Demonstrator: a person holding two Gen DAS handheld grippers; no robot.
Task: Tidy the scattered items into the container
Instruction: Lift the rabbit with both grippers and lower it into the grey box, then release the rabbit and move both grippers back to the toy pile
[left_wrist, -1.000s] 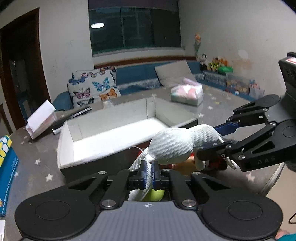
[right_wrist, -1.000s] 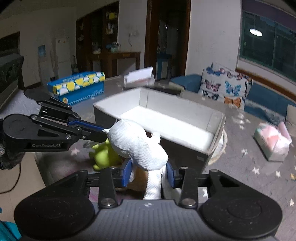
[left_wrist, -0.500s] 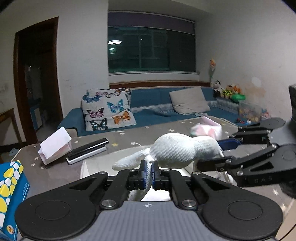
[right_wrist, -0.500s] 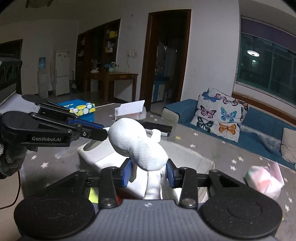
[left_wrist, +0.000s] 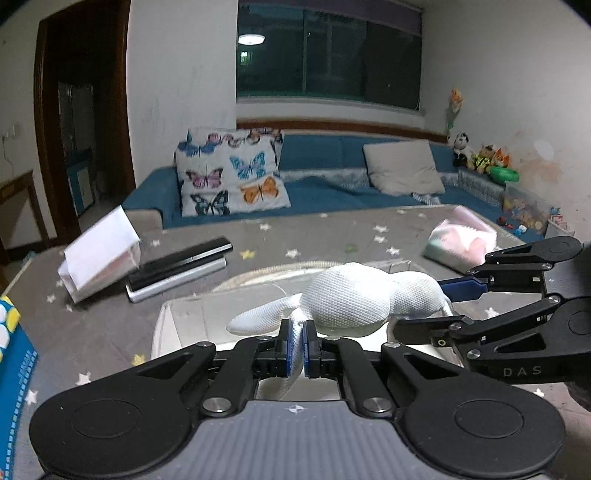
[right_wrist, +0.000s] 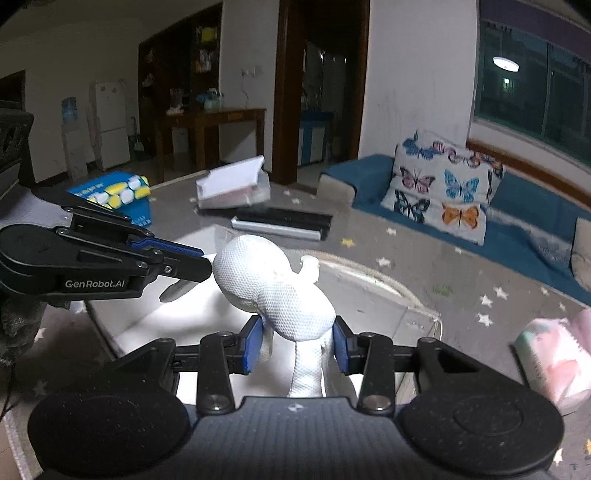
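Observation:
A white mesh plush toy (left_wrist: 354, 299) hangs between both grippers above the white open box (left_wrist: 173, 317). My left gripper (left_wrist: 298, 350) is shut on a thin limb of the toy. My right gripper (right_wrist: 297, 345) is shut on the toy's body (right_wrist: 280, 291), with one limb dangling below it. The right gripper shows at the right of the left wrist view (left_wrist: 443, 302); the left gripper shows at the left of the right wrist view (right_wrist: 201, 266). The box (right_wrist: 373, 291) lies just under the toy; its white floor shows below.
On the grey star-patterned table are a pink tissue pack (left_wrist: 460, 240), a black and silver device (left_wrist: 177, 267), a white card holder (left_wrist: 99, 251) and a blue box (right_wrist: 114, 192). A blue sofa with a butterfly pillow (left_wrist: 231, 173) stands behind.
Both grippers have lifted the toy up and carried it over the box. The green and orange toys seen below earlier are out of sight.

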